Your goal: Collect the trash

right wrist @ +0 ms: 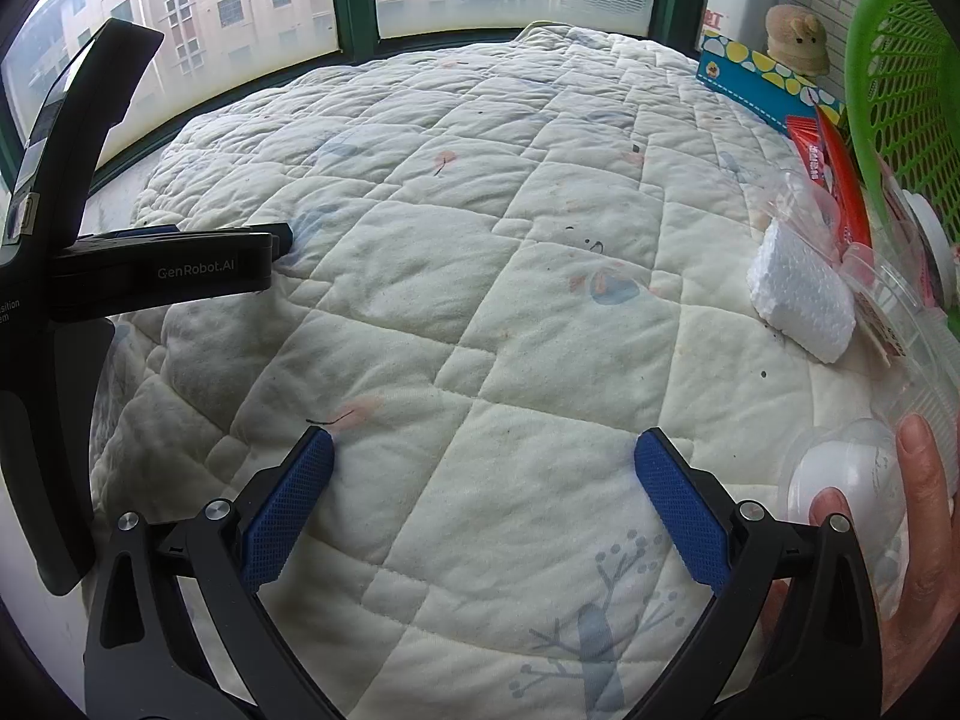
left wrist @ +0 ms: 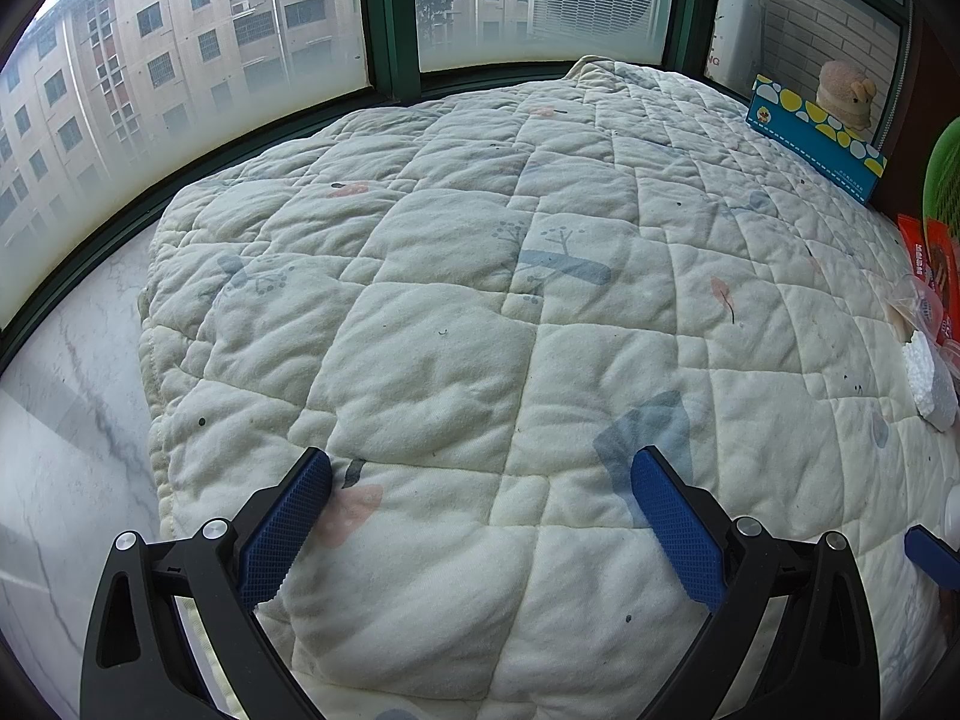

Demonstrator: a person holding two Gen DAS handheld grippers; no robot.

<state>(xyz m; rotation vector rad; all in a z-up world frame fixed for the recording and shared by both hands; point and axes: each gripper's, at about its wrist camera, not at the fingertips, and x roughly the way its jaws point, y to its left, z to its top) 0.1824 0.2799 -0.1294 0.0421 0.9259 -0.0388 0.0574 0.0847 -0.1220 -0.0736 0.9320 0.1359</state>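
Fig.: bay-window ledge w/ quilted cream blanket point(left wrist: 456, 300), seen from both wrist cams.

L gripper point(left wrist: 480, 516): jaws spread wide, nothing between the blue pads point(left wrist: 282, 531); it hangs just above the blanket's near edge. In the R wrist view the same tool appears side-on at far left point(right wrist: 162, 270), black body, lettering "GenRobot.AI".

R gripper point(right wrist: 483, 504): jaws likewise wide apart, empty, over bare quilt; blue pads point(right wrist: 681, 516) not touching any item.

Trash: all clustered at the blanket's right edge, well apart from both grippers' tips.
- white styrofoam chunk point(right wrist: 801, 309), lying on the quilt; also visible at R margin of L view point(left wrist: 933, 384).
- red snack wrappers point(right wrist: 840, 180), leaning beside the green basket point(right wrist: 900, 96).
- crumpled clear plastic packaging point(right wrist: 900, 324), touching the foam and the wrappers.
- clear plastic cup w/ white interior point(right wrist: 852, 480), held by a person's bare hand point(right wrist: 918, 534) at lower R, thumb and fingers around it.

Background: blue box w/ yellow and white spots point(left wrist: 816, 138) against the side wall, beige plush toy point(left wrist: 846, 93) behind it. Green-framed window point(left wrist: 384, 18); apartment blocks point(left wrist: 180, 30) outside. Marble sill point(left wrist: 66, 420) left of the blanket.
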